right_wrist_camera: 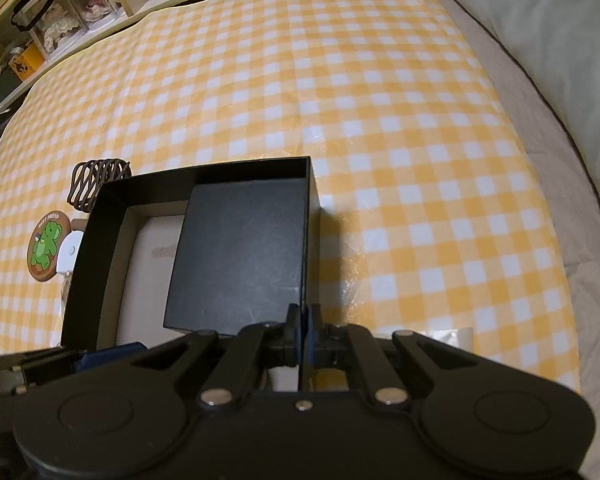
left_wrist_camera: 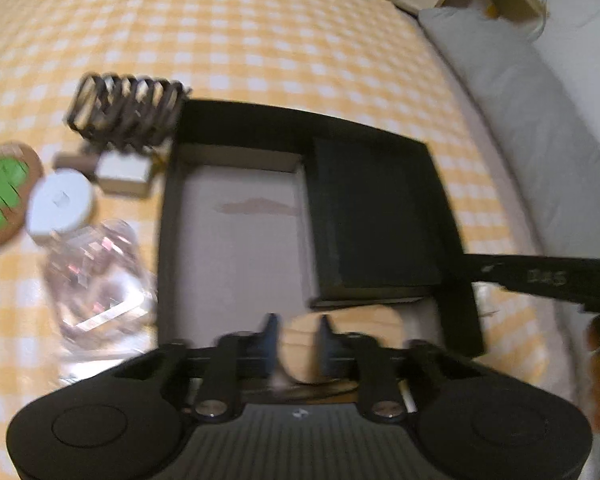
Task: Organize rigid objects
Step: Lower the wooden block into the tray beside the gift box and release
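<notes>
Where the black box [right_wrist_camera: 82,256] lies: on the yellow checked cloth [right_wrist_camera: 380,120], open side up.
Inside the box: a smaller black box [right_wrist_camera: 240,256] against the right wall; a tan wooden disc [left_wrist_camera: 356,320] in the near part.
Right gripper [right_wrist_camera: 303,320]: fingers together, clamped on the right wall of the black box.
Left gripper [left_wrist_camera: 298,332]: fingers apart above the tan wooden disc, which is wider than their gap.
Left of the box: a brown lattice holder [left_wrist_camera: 126,110], a white round lid [left_wrist_camera: 62,204], a clear bottle [left_wrist_camera: 96,272], a coaster with green figure [right_wrist_camera: 46,246].
</notes>
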Available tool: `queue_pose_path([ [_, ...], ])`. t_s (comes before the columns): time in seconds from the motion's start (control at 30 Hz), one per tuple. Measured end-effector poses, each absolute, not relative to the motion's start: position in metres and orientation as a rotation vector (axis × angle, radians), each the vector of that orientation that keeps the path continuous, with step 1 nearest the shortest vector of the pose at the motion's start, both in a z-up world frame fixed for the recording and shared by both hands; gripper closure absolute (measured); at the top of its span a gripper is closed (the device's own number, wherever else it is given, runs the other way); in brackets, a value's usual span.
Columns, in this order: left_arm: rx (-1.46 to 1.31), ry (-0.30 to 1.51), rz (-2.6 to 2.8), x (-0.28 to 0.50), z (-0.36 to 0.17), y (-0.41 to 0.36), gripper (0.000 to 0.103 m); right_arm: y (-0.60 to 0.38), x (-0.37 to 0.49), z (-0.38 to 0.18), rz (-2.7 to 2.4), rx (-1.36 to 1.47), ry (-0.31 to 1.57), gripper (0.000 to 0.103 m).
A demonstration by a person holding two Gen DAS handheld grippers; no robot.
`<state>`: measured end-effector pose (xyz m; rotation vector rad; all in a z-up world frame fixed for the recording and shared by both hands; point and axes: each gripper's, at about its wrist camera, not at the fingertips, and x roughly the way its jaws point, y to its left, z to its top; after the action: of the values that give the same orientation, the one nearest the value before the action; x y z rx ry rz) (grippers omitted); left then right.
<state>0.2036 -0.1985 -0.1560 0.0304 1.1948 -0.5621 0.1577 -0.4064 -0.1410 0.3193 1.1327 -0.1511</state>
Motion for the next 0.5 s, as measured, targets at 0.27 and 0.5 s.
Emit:
queue_pose_path([
  [0.27, 0.301, 1.152, -0.517, 0.199, -0.156, -0.214, 0.103, -0.407, 0.158, -0.141, -0.151, 0.313, 1.133, 0.099],
  [0.5, 0.284, 1.189, -0.567, 0.198, -0.165, -0.226, 0.103, -0.406, 0.158, -0.141, -0.152, 0.305, 1.138, 0.099],
])
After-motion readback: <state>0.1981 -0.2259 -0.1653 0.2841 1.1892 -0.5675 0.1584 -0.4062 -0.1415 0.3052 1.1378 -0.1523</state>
